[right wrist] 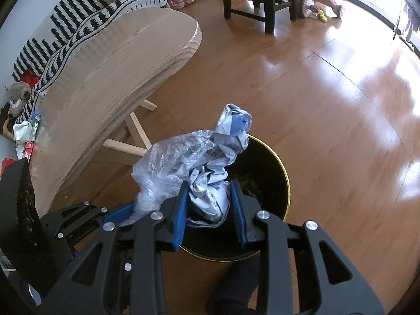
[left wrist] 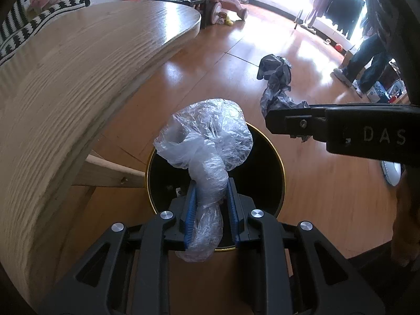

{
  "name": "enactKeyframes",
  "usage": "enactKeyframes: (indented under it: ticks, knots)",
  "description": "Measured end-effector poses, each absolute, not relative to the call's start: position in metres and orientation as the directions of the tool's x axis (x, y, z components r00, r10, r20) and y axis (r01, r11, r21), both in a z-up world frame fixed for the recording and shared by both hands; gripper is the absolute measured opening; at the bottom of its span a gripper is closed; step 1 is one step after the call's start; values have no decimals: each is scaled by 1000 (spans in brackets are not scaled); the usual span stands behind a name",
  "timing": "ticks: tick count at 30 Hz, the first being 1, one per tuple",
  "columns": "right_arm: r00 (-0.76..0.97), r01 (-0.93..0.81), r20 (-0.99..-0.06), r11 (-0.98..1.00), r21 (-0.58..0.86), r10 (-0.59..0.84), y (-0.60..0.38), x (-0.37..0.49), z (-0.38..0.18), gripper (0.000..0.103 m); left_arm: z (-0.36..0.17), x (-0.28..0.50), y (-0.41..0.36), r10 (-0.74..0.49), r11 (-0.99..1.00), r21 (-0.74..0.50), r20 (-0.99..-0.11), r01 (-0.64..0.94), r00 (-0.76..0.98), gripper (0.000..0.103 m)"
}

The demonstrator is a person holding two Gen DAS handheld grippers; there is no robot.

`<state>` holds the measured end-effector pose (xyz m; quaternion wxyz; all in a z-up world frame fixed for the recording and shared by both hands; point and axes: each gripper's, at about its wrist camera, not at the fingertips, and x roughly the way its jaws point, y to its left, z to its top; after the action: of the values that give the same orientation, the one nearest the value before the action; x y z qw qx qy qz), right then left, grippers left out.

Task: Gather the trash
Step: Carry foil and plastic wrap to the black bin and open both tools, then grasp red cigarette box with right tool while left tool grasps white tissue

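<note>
While the left gripper (left wrist: 210,197) pinched a plastic bag (left wrist: 207,141) and the right gripper (right wrist: 210,199) clamped crumpled paper (right wrist: 223,162) — both over the bin (right wrist: 286,183) — letting go looked next

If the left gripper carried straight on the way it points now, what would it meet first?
Probably the open black bin below: the left gripper, shut on the clear plastic bag, points into its mouth, though depth is unclear.

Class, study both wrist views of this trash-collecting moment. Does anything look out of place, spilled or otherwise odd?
Nothing is spilled. Both pieces of trash are gripped above the black bin: the clear plastic bag in the left gripper and the crumpled newspaper in the right gripper. The oddity: more wrappers lie behind the wooden table.
</note>
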<state>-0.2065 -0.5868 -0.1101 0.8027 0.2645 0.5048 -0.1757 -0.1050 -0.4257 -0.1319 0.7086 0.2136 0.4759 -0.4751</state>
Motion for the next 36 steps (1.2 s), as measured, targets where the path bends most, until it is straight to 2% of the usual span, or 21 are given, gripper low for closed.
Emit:
enactKeyframes:
  ticks: [4, 5, 6, 7, 8, 9, 10, 14, 21, 24, 30, 36]
  knots:
    - [432, 548, -902, 798, 251, -13, -587, -209, -111, 31, -132, -107, -424, -471, 460, -151, -877, 875, 96, 21]
    - [433, 550, -901, 796, 253, -13, -587, -209, -110, 34, -133, -107, -424, -470, 461, -151, -878, 875, 95, 22]
    - [435, 552, -900, 794, 255, -14, -588, -211, -110, 37, -133, -107, -424, -469, 461, -151, -878, 874, 96, 27]
    - [436, 554, -900, 793, 255, -15, -589, -211, -110, 45, -133, -106, -424, -468, 462, -152, -879, 874, 95, 30]
    - [442, 556, -897, 791, 255, -21, -589, -212, -108, 52, -132, -106, -424, -469, 463, -153, -878, 873, 95, 41]
    - [446, 558, -894, 790, 255, -26, -590, -212, -107, 55, -132, -106, -424, -473, 463, -152, -876, 873, 99, 50]
    - [453, 558, -891, 789, 257, -29, -589, -212, -105, 58, -130, -106, -423, -477, 464, -150, -873, 873, 103, 54]
    - [461, 559, -887, 787, 261, -34, -590, -212, -103, 58, -128, -108, -424, -482, 462, -145, -869, 875, 111, 61]
    - [465, 565, -884, 783, 260, -42, -591, -212, -100, 59, -127, -108, -422, -481, 464, -140, -869, 875, 116, 65]
    - [481, 568, -874, 781, 260, -59, -590, -213, -92, 63, -120, -108, -418, -488, 458, -138, -865, 878, 119, 68]
    - [555, 557, -821, 791, 253, -129, -581, -212, -52, 70, -71, -103, -395, -570, 441, -131, -805, 888, 165, 82]
    - [613, 492, -779, 835, 248, -129, -548, -177, -19, 73, -26, -69, -333, -585, 544, -70, -746, 836, 318, 87]
